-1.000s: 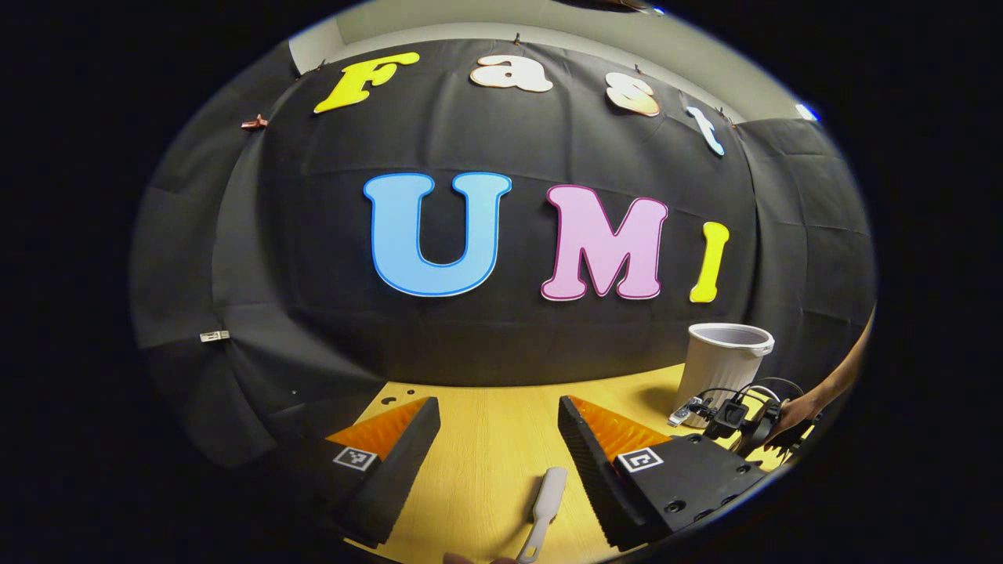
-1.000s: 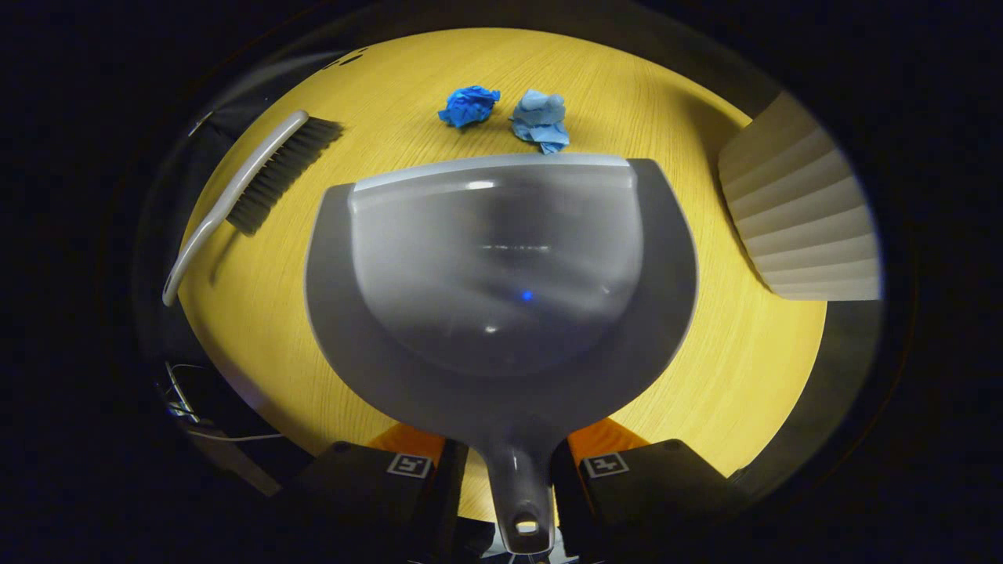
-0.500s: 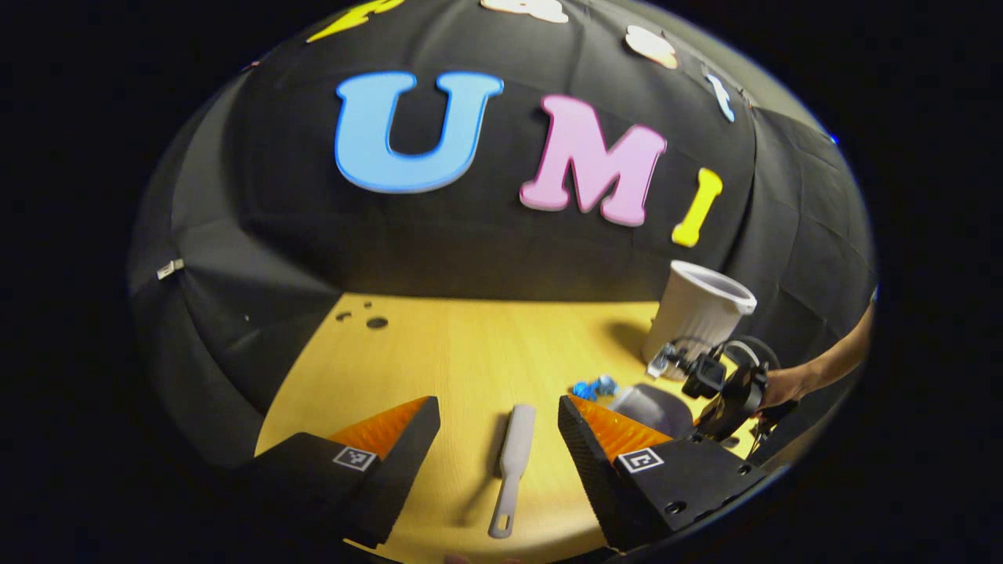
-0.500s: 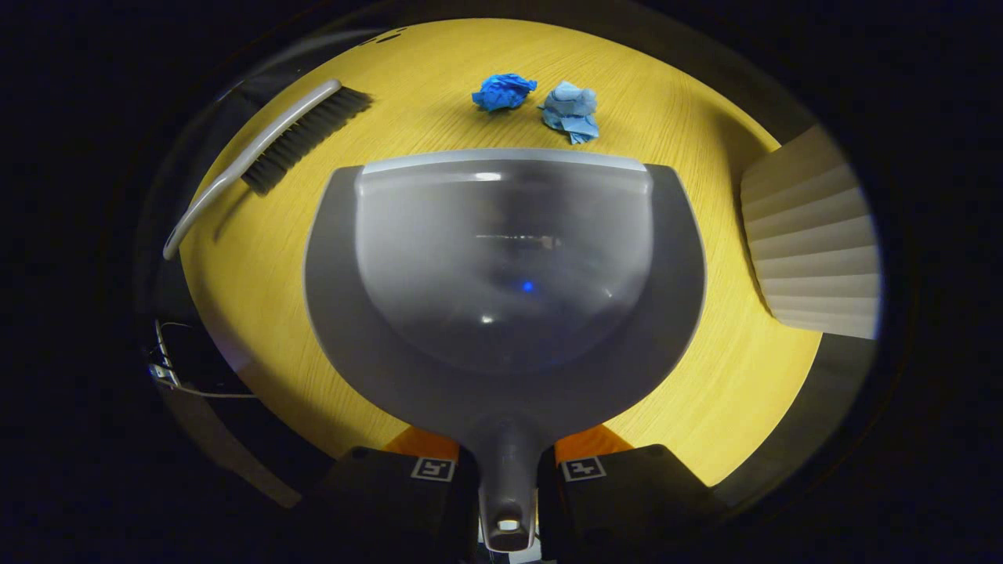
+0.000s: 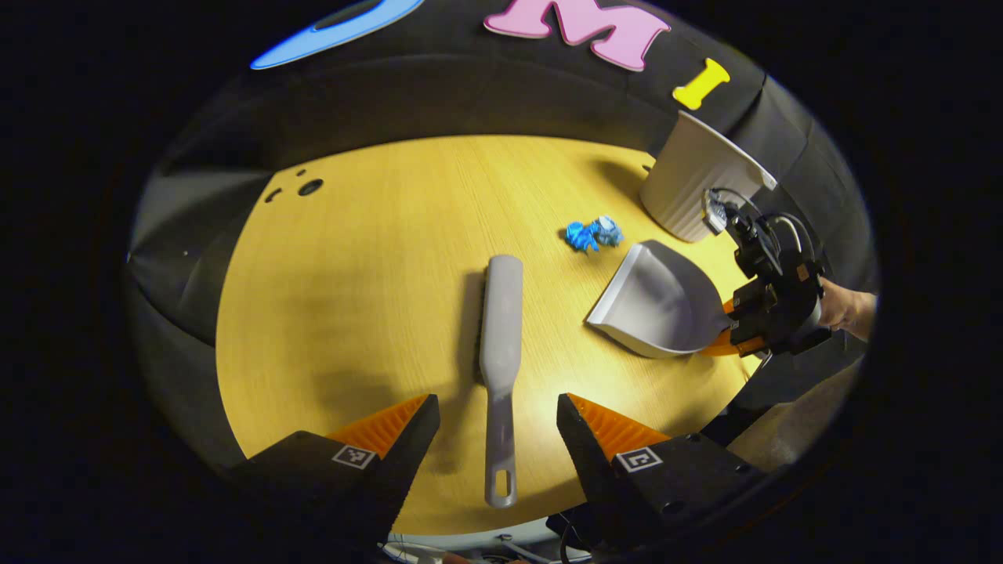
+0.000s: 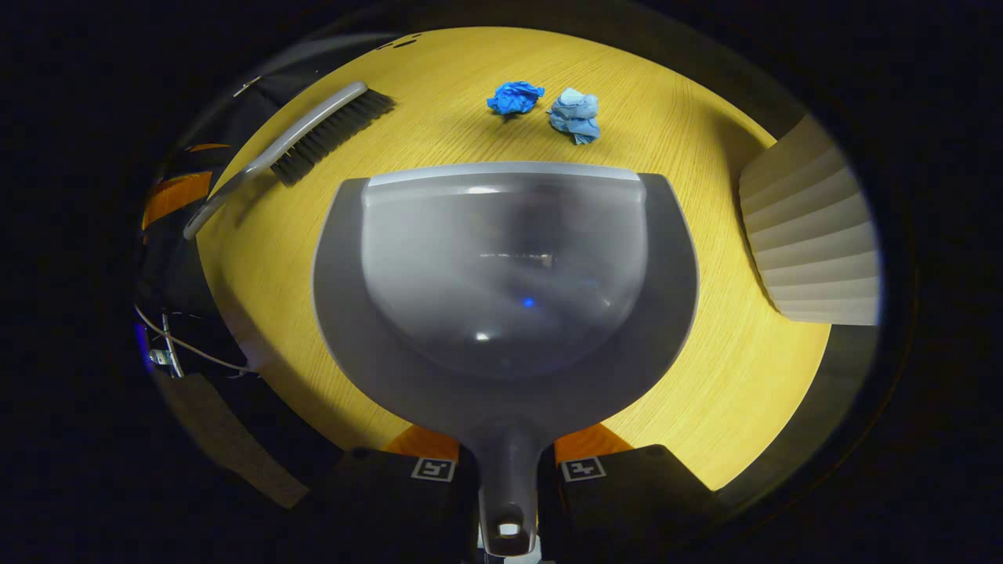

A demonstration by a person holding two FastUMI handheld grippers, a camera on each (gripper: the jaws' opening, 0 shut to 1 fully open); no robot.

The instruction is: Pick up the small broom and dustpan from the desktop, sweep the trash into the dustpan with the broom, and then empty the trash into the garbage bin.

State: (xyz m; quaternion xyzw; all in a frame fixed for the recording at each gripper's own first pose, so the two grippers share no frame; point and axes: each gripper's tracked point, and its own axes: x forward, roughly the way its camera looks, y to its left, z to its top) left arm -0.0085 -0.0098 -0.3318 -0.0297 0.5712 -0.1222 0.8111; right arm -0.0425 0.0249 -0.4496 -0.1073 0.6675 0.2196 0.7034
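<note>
Grey broom [image 5: 501, 329] lies flat on the worktop [image 5: 368, 258], handle between the spread, empty left tongs [image 5: 496, 419]: lower squarely, pinch mid-handle. Right tongs [image 6: 507, 462] grip the dustpan [image 6: 505, 274] handle; blue trash [image 6: 548, 106] at twelve o'clock, bin [image 6: 815, 235] at three. No readable labels.

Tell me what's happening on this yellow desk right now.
A person works two handheld grippers. The right gripper is shut on the grey plastic dustpan by its handle, facing two crumpled blue paper wads. The left gripper is open over the grey broom, which lies ungrasped. The white ribbed bin stands nearby.
</note>
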